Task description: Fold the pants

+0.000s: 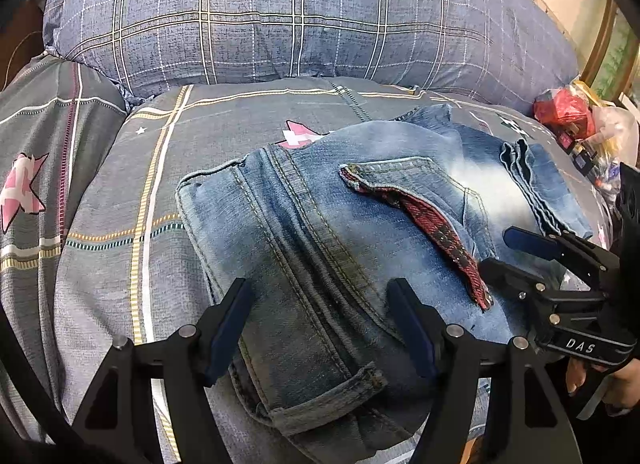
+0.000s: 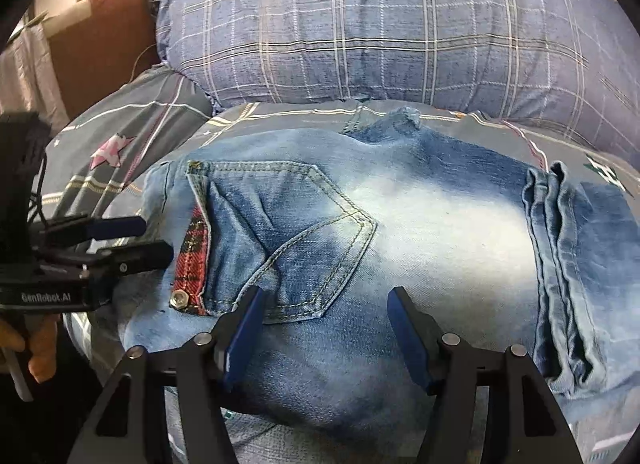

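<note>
Faded blue jeans (image 1: pixel 328 232) lie folded in a compact bundle on the grey bedspread (image 1: pixel 120 191); they also show in the right wrist view (image 2: pixel 420 223). A back pocket with a red plaid flap (image 2: pixel 192 260) faces up, and the leg hems (image 2: pixel 560 264) are stacked at the right. My left gripper (image 1: pixel 320 324) is open and empty, hovering over the waistband side. My right gripper (image 2: pixel 324 332) is open and empty over the pocket side. Each gripper also shows in the other's view: the right one (image 1: pixel 508 252), the left one (image 2: pixel 156 240).
A large blue plaid pillow (image 1: pixel 280 15) lies behind the jeans. A second grey pillow (image 1: pixel 48 135) is at the left. Red and clear plastic bags (image 1: pixel 576 119) sit at the bed's right edge. A brown headboard (image 2: pixel 92 43) is at the far left.
</note>
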Demonstrator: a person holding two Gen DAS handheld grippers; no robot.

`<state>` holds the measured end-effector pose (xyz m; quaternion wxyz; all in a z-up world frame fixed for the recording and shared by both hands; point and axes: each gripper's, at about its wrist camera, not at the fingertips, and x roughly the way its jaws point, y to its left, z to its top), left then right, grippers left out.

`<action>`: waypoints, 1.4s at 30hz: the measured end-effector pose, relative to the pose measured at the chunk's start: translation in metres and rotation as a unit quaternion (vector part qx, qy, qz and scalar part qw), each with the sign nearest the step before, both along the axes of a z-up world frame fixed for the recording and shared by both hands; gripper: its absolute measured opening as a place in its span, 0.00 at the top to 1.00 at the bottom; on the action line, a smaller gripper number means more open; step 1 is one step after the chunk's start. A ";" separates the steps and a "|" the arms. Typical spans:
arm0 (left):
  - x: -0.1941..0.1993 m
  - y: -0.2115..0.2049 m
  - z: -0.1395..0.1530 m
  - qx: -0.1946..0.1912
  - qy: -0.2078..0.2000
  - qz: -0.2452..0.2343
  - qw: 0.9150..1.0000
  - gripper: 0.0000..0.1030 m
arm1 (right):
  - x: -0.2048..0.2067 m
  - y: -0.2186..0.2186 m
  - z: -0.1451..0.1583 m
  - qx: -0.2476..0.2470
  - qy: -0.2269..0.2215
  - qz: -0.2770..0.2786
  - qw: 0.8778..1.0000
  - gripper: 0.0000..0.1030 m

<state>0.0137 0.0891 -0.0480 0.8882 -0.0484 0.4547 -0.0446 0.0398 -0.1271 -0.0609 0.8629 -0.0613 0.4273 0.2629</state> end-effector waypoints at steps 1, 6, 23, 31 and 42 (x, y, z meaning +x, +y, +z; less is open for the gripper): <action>0.000 0.001 0.000 -0.002 0.000 -0.001 1.000 0.30 | 0.000 0.000 0.003 -0.002 0.000 -0.004 1.000 0.35; -0.002 0.006 0.001 -0.015 0.002 -0.003 1.000 0.30 | -0.011 0.012 0.026 0.012 -0.022 0.003 1.000 0.35; 0.022 0.079 0.013 -0.093 0.028 0.058 0.994 0.30 | -0.083 0.092 0.037 -0.043 -0.091 0.182 0.978 0.35; 0.046 0.083 -0.006 -0.128 0.075 0.064 0.987 0.30 | -0.109 0.132 0.018 -0.091 -0.117 0.260 0.954 0.35; 0.050 0.083 -0.016 -0.135 0.092 0.070 0.984 0.30 | -0.088 0.159 -0.024 -0.147 -0.119 0.240 0.952 0.35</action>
